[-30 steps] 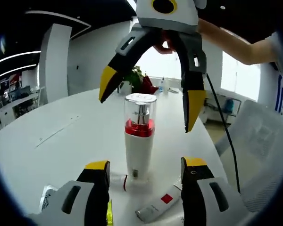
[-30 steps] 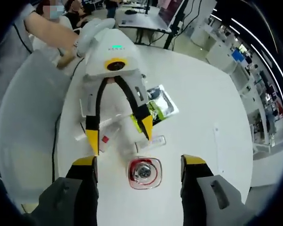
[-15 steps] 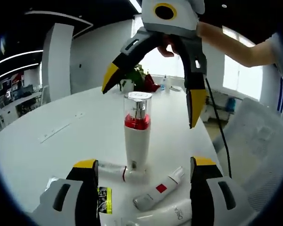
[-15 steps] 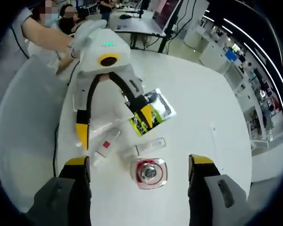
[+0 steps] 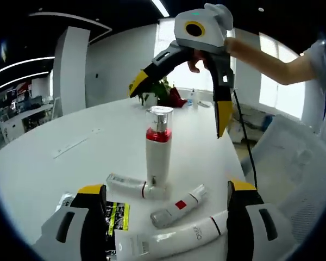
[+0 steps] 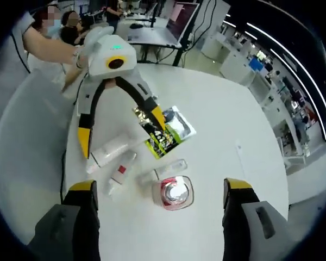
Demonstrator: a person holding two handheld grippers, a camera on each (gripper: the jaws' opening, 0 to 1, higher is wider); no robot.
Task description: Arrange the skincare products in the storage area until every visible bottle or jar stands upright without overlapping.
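Left gripper view: a tall white pump bottle with a red band and clear cap (image 5: 157,157) stands upright on the round white tabletop (image 5: 54,168). Three white tubes lie flat by its base: a small one (image 5: 131,186) touching it, a red-labelled one (image 5: 178,205), and a long one (image 5: 171,240). A black-and-yellow sachet (image 5: 115,216) lies beside them. Right tongs (image 5: 179,106) hang above the bottle, spread wide and empty. Right gripper view: left tongs (image 6: 119,130) also gape wide, holding nothing.
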